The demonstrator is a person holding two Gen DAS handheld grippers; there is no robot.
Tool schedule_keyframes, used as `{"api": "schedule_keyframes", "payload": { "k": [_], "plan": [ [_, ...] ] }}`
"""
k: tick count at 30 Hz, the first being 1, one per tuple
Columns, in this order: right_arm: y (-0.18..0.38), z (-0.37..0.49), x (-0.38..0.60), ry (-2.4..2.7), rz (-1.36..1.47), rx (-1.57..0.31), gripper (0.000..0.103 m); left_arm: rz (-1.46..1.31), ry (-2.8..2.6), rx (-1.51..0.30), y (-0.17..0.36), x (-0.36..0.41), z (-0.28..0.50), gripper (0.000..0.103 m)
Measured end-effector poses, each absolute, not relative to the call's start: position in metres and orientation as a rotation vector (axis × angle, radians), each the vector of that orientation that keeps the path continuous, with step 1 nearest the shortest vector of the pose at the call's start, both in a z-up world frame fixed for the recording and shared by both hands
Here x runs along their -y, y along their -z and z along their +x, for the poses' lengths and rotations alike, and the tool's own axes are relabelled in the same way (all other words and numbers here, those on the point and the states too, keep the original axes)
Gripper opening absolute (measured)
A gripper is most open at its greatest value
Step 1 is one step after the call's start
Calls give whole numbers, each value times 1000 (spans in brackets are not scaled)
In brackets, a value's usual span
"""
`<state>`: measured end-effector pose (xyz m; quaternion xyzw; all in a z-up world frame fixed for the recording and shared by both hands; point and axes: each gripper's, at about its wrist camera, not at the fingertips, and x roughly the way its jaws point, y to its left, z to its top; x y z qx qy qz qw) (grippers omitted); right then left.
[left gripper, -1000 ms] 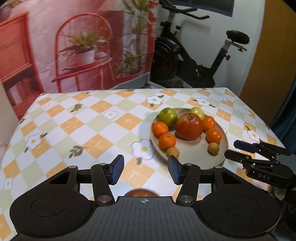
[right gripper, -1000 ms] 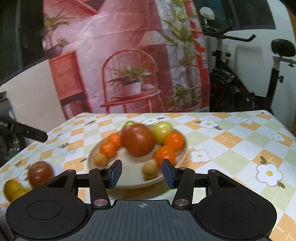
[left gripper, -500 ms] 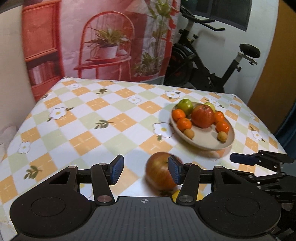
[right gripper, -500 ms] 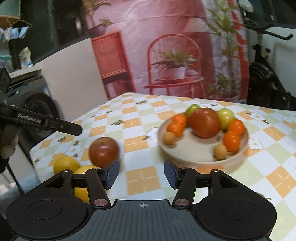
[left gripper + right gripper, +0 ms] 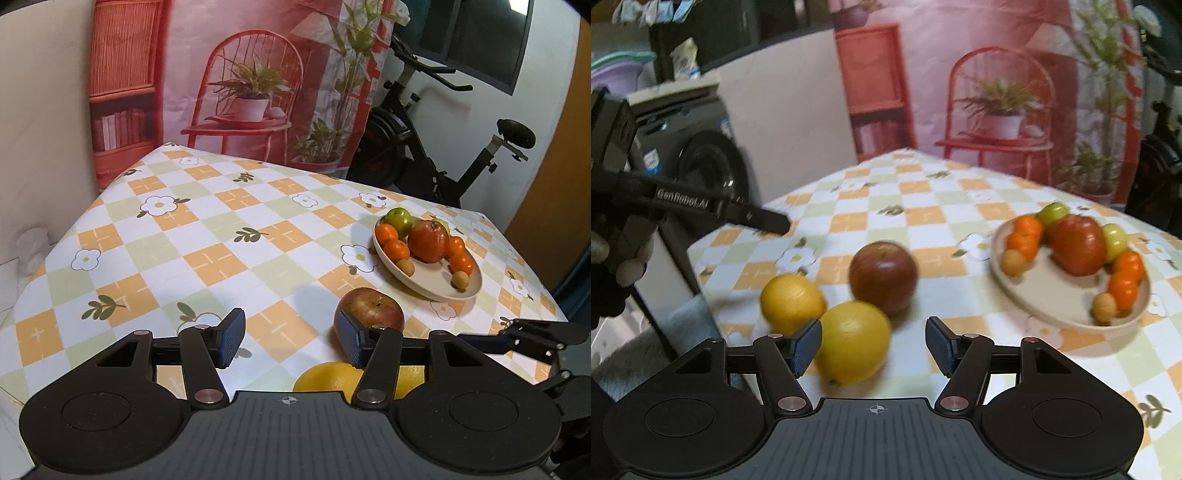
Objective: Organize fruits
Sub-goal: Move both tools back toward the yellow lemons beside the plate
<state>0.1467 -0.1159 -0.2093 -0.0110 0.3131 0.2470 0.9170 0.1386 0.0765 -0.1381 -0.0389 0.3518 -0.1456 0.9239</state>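
Right gripper fingers spread wide, grasping nothing; left gripper fingers likewise spread, nothing between them. In the right wrist view, the nearest round yellow citrus fruit lies on the tabletop just ahead of the right gripper, near its left finger, smooth skin with a small nub at the bottom; view a bit blurred. Second yellow citrus fruit sits just behind and to the left of it, apparently touching. Dark red-brown apple stands upright just behind the two, stem dimple on top, close to the nearer citrus; contact unclear. In the left wrist view the same apple shows red with yellowish streaks, partly behind the left gripper's right finger; the yellow citrus peeks out below it.

Checked orange, green and white tabletop cloth with flower print. Farther right, shallow beige round plate holds a big red apple in the middle, green apple behind it, a second pale green one mostly hidden, four small orange mandarins and two small tan round fruits around the sides. The three loose fruits are apart from the plate, on its near-left side.
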Motion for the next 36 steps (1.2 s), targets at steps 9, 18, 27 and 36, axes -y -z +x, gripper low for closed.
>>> {"api": "schedule_keyframes", "payload": {
  "k": [9,18,27,36],
  "plan": [
    [229,162,104,-547,-12,-765,59,-99,314,-738,149,-75,143,58],
    [240,168,105,-562,14,-797,57,-82,330,-754,153,-65,147,58],
    [240,164,110,-586,2,-775,48,-85,381,-772,156,-54,152,56],
    [244,167,158,-455,82,-750,48,-34,471,-765,152,-22,160,55]
  ]
}}
